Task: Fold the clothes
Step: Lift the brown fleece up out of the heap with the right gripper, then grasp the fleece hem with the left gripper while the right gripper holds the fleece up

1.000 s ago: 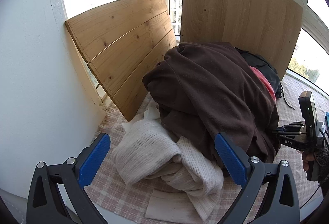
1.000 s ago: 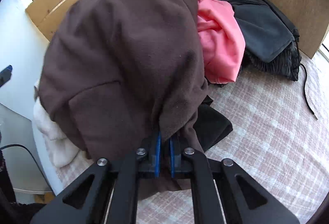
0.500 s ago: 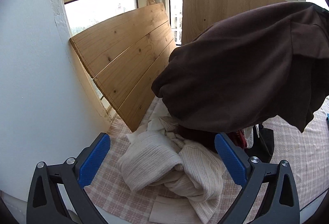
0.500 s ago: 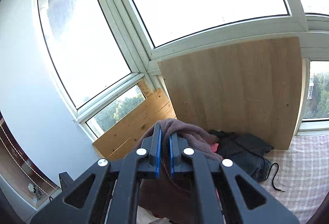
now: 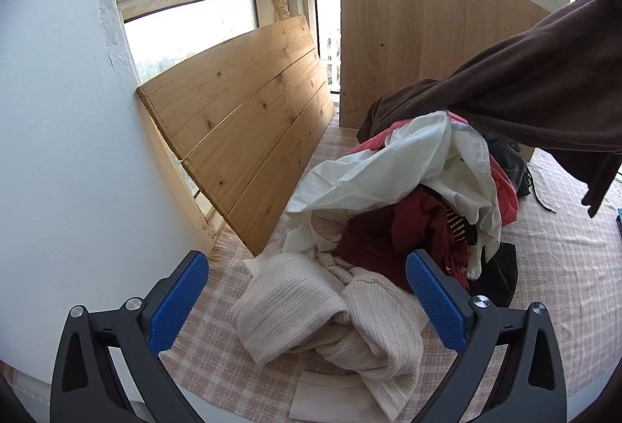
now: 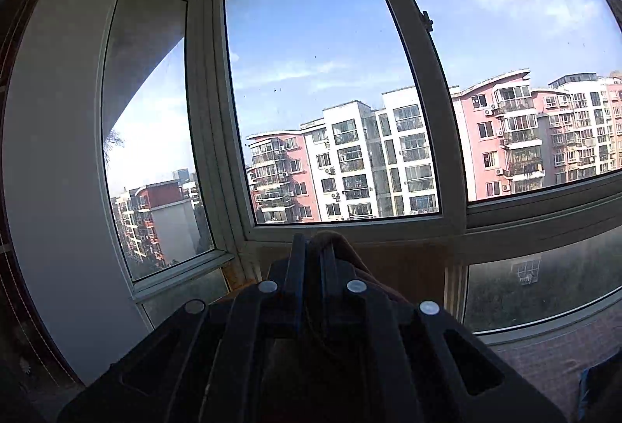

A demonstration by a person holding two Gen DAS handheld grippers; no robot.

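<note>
Left gripper [image 5: 307, 300] spread wide, empty, low over cream ribbed sweater [image 5: 330, 322] on checked cloth [image 5: 563, 267]. Behind, heaped white shirt [image 5: 392, 166], dark red garment [image 5: 400, 228], pink piece [image 5: 505, 193]. Right gripper [image 6: 313, 256] pinched tight on brown fleece [image 5: 525, 100], raised toward window [image 6: 330, 92], fleece trailing up from pile to upper right

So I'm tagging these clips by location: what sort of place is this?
Probably an enclosed apartment balcony high up: wraparound windows face apartment blocks, and a heap of clothes lies on a checked cloth.
</note>
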